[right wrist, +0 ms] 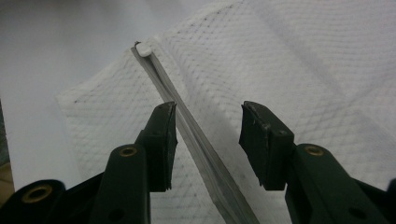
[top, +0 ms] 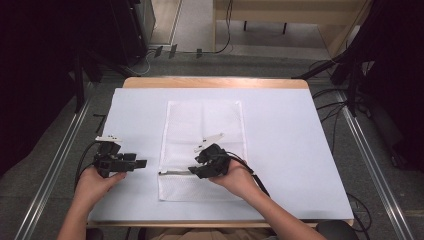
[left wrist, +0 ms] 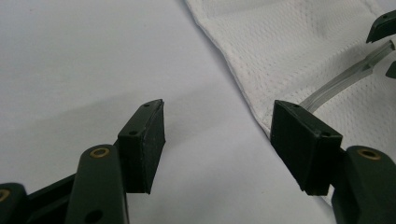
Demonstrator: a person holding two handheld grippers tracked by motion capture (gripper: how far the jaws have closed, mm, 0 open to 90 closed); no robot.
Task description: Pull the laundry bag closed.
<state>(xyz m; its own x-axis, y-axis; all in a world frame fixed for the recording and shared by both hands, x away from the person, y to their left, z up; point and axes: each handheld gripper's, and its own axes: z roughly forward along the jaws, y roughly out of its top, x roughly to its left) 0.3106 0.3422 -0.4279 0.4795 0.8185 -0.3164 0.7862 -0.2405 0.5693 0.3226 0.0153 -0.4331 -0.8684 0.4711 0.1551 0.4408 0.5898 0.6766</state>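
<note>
right hand-held gripper (right wrist: 208, 144) open astride mesh bag's zipper (right wrist: 187, 126)

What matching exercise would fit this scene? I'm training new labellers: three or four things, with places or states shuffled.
Things:
1. left gripper
2. right gripper
3. mesh bag
4. zipper

Places or states:
A. lies flat on the middle of the white cover
B. runs between open black jaws
C. jaws open over the bare cover, beside the bag's edge
D. held over the bag's near end

Pairs: 1-C, 2-D, 3-A, 4-B
</note>
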